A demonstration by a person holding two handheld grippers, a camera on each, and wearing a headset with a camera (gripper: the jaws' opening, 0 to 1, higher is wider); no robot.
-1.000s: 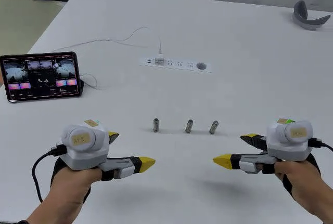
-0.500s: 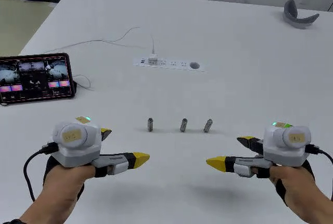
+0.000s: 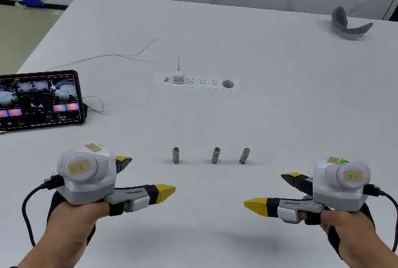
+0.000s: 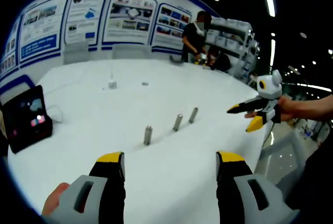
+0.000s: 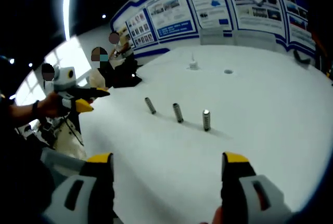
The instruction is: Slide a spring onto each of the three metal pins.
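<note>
- Left gripper: jaws spread, empty, at 7 o'clock of pin row.
- Left pin, middle pin, right pin: upright in row, well apart from both grippers, each apparently wearing spring.
- Right gripper: jaws apart, empty, at 5 o'clock of row.
- Risk: careless sweep by either gripper topples freestanding pin; spring slides off.

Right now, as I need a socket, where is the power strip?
In the head view, the power strip lies just beyond the row of three pins and right of the tablet.
</note>
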